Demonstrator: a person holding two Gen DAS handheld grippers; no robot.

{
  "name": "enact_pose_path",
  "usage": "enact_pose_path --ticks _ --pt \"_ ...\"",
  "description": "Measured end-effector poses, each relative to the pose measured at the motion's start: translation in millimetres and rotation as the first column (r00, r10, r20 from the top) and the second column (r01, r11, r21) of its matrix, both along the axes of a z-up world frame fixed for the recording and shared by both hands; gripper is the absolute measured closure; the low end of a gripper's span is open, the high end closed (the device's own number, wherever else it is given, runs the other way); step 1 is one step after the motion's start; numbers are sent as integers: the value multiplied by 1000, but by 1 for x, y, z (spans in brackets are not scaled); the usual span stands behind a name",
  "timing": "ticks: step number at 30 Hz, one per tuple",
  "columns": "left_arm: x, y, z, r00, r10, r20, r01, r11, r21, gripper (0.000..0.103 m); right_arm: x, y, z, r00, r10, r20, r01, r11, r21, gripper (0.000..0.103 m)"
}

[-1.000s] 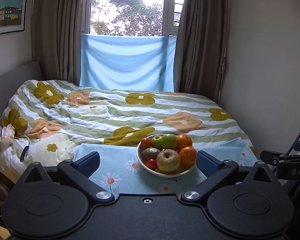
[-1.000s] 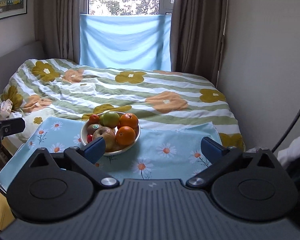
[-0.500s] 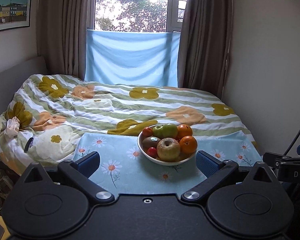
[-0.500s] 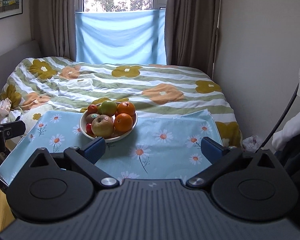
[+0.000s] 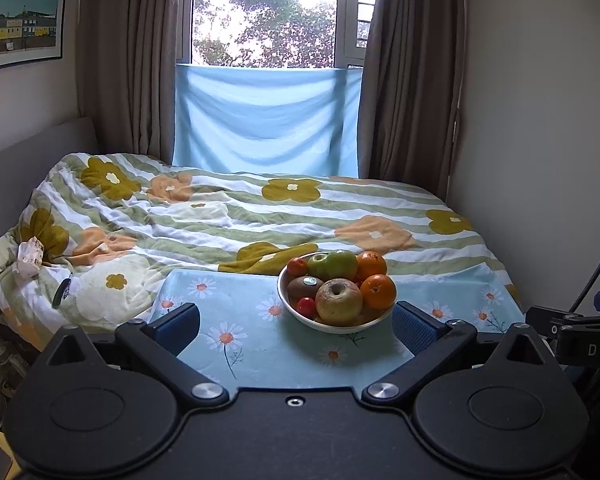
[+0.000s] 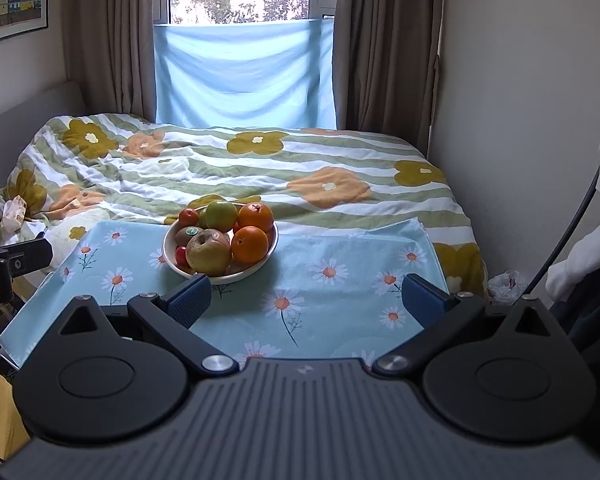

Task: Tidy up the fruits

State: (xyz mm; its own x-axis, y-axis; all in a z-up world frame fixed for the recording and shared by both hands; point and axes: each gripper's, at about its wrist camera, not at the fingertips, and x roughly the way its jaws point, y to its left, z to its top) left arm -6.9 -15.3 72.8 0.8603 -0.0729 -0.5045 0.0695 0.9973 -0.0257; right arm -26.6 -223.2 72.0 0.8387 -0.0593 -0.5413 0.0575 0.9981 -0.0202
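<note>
A bed (image 5: pixel 228 216) with a striped, flower-printed quilt fills the middle of the frame, brown curtains (image 5: pixel 128 60) and a window (image 5: pixel 264 12) behind it, a pale blue sheet (image 5: pixel 266 120) hung across the lower pane. A framed picture (image 5: pixel 18 20) sits in the upper left. A light blue daisy cloth (image 6: pixel 332 280) covers the near surface at lower centre. On it stands one white bowl (image 6: pixel 216 278), left of centre in the right wrist view, holding two oranges (image 6: pixel 250 244), one yellowish apple (image 6: pixel 209 252), one green apple (image 6: pixel 221 216), one kiwi (image 6: pixel 186 235) and two small red fruits (image 6: pixel 188 217). The left gripper (image 5: pixel 296 322) and right gripper (image 6: pixel 306 300) both hang short of the bowl, jaws spread wide, holding nothing.
</note>
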Motion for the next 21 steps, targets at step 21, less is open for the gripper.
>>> enact_pose_path --ticks 21 --pt "6 -4 -3 1000 -13 -21 14 1000 15 0 11 -7 -5 999 -21 -37 22 999 28 0"
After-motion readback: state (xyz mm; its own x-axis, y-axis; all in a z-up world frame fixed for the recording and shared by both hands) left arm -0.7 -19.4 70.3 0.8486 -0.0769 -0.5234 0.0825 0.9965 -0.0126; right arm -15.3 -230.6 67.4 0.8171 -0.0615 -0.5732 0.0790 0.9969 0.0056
